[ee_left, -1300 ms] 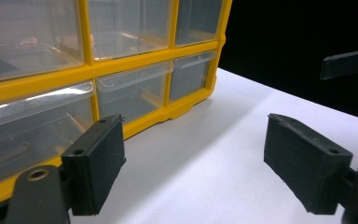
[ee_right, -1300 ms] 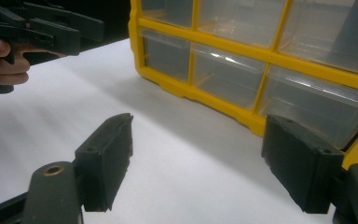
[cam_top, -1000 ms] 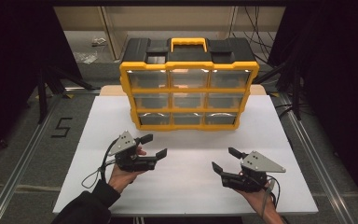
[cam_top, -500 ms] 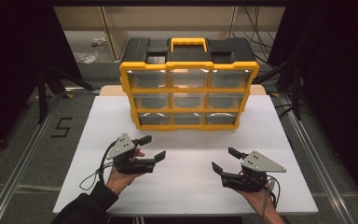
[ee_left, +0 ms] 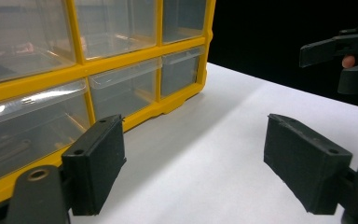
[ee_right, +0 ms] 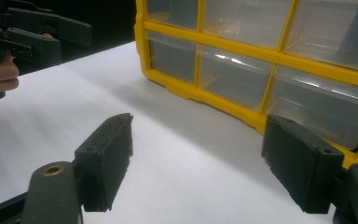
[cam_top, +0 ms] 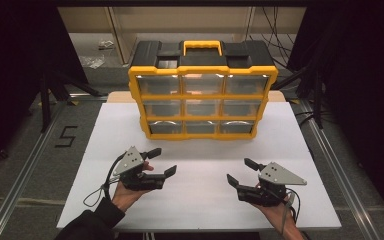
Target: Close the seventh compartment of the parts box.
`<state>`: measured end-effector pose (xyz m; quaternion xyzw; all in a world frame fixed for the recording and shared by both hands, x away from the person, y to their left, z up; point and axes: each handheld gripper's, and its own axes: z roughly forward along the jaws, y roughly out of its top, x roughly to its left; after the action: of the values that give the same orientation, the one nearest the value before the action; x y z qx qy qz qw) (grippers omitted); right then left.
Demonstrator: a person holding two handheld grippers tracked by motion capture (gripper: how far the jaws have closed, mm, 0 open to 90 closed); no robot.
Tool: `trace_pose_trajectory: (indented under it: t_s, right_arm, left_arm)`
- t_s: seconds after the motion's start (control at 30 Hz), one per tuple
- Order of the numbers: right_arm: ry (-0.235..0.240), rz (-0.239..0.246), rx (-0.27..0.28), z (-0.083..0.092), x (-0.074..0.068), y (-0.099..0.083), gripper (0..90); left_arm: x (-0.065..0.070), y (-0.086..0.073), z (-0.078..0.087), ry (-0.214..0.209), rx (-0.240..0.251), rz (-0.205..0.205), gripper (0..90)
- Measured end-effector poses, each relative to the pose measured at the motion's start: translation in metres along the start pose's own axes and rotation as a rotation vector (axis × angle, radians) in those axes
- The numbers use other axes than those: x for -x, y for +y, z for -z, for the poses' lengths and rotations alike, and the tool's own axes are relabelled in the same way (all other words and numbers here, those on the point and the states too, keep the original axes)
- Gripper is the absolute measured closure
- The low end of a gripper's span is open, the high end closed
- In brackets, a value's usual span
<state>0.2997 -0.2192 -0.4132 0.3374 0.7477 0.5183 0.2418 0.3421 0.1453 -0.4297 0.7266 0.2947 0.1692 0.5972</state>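
Now left gripper (cam_top: 161, 161) slightly lower, jaws apart

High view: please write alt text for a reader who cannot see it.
A person holds two open black grippers above a white table, the left gripper and the right gripper empty and pointing toward each other. Behind them stands a yellow and black organizer with nine clear drawers, all apparently shut, and a yellow carry handle on top.
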Motion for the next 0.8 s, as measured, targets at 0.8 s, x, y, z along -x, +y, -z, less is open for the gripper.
trace_pose_trajectory:
  t_s: [0.8]
  right_arm:
    - [0.001, -0.027, 0.029, 0.003, 0.001, 0.0, 25.5]
  left_arm:
    - [0.012, -0.011, 0.02, 0.011, 0.007, -0.007, 18.6]
